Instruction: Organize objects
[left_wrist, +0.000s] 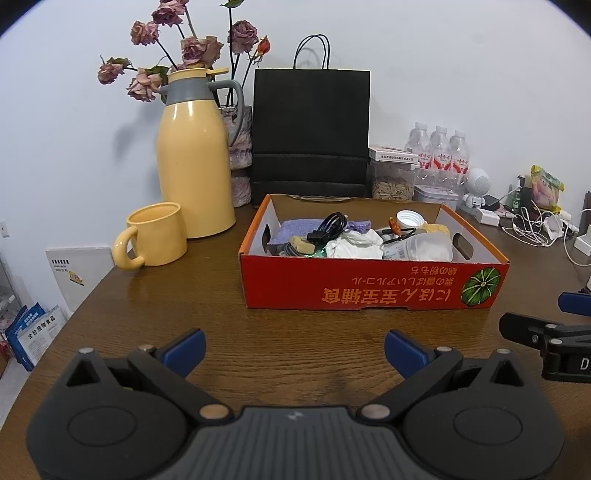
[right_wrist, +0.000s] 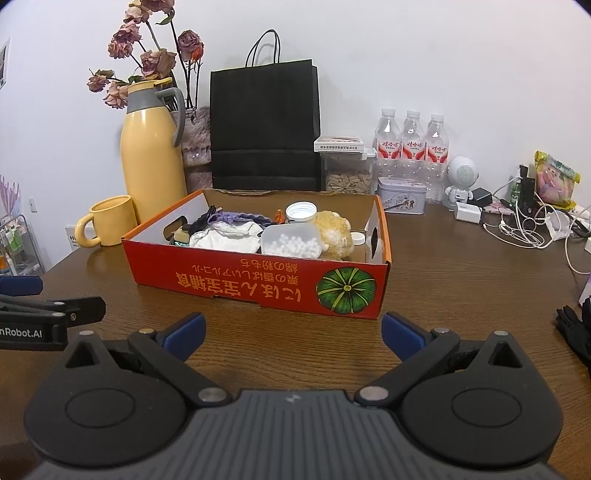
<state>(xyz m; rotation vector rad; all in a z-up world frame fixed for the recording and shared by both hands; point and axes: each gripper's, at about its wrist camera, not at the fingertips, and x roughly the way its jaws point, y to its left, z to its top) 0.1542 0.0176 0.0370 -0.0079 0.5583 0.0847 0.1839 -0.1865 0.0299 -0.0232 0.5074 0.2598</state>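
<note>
A red cardboard box (left_wrist: 369, 288) (right_wrist: 229, 277) with a pumpkin picture stands on the brown table. It holds a black cable (left_wrist: 330, 227), a purple cloth (left_wrist: 295, 230), a white cloth (right_wrist: 225, 236), a clear tub of white balls (right_wrist: 291, 242), a white cap (right_wrist: 301, 211) and a yellow sponge (right_wrist: 334, 230). My left gripper (left_wrist: 294, 350) is open and empty, in front of the box. My right gripper (right_wrist: 291, 334) is open and empty, just in front of the box. Each gripper shows at the edge of the other's view.
A yellow mug (left_wrist: 155, 236) and yellow thermos (left_wrist: 194, 155) stand left of the box. A black paper bag (left_wrist: 310, 133), dried roses, a seed jar (right_wrist: 347, 173), a tin (right_wrist: 402, 195) and three water bottles (right_wrist: 412, 147) line the wall. Chargers and white cables (right_wrist: 517, 229) lie at right.
</note>
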